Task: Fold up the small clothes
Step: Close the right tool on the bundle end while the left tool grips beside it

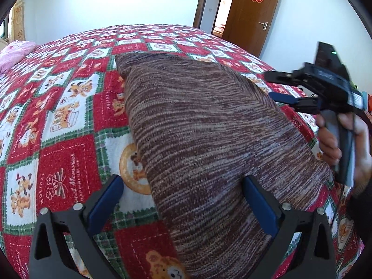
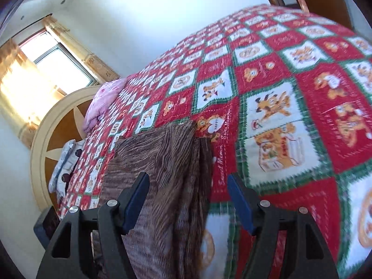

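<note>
A brown striped knit garment (image 1: 204,125) lies folded in a long strip on the red, white and green patterned bedspread (image 1: 60,107). My left gripper (image 1: 182,186) is open just above its near end, empty, its fingers astride the cloth's left part. My right gripper (image 1: 270,86) hangs open in the air over the garment's right edge, held by a hand (image 1: 334,141). In the right wrist view the right gripper (image 2: 188,183) is open and empty above the garment (image 2: 162,162), whose folded edge runs between the fingers.
A pink quilt (image 1: 14,53) and a patterned pillow (image 2: 65,162) lie by the round wooden headboard (image 2: 58,125). A brown door (image 1: 251,14) stands open beyond the bed. A curtained window (image 2: 53,58) is behind the headboard.
</note>
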Demonstrator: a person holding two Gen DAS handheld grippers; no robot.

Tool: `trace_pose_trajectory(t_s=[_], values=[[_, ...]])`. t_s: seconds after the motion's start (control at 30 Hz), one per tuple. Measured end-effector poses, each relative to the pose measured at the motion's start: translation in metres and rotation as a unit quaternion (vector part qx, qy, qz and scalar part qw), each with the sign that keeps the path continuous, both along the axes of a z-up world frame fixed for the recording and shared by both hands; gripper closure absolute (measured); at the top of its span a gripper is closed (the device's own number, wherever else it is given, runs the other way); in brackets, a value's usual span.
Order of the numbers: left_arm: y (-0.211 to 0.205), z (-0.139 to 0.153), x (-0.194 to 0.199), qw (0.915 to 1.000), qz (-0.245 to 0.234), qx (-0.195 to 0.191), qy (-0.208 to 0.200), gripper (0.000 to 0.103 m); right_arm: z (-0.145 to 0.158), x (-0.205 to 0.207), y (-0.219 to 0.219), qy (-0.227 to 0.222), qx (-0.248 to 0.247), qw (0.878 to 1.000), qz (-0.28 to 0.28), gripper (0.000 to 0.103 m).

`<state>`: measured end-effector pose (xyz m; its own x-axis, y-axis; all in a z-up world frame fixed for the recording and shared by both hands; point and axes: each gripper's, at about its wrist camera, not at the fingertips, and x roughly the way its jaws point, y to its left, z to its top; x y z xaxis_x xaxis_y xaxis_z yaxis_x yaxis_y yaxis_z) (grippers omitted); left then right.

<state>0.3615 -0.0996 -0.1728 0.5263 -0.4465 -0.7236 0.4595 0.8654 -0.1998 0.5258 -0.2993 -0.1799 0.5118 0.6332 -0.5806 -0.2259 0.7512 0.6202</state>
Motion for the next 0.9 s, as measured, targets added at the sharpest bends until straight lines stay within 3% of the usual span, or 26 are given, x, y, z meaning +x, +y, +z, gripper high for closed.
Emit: trace_pose_trajectory(t_s=[0.17, 0.43, 0.67, 0.9], values=[[0.002, -0.001, 0.001, 0.9999, -0.004, -0.01, 0.004, 0.0, -0.016, 0.02, 0.01, 0.033, 0.044, 0.998, 0.017, 0.033], [0.001, -0.001, 0.001, 0.9999, -0.006, -0.012, 0.003, 0.0, -0.02, 0.04, 0.04, 0.037, 0.023, 0.998, 0.053, 0.033], [-0.002, -0.002, 0.003, 1.0, -0.008, -0.002, 0.003, 0.0, -0.029, 0.041, 0.035, 0.039, 0.025, 0.998, 0.039, 0.057], [-0.002, -0.001, 0.003, 0.9999, -0.011, -0.003, 0.003, 0.003, -0.024, 0.035, 0.042, 0.021, -0.005, 0.999, 0.032, 0.069]])
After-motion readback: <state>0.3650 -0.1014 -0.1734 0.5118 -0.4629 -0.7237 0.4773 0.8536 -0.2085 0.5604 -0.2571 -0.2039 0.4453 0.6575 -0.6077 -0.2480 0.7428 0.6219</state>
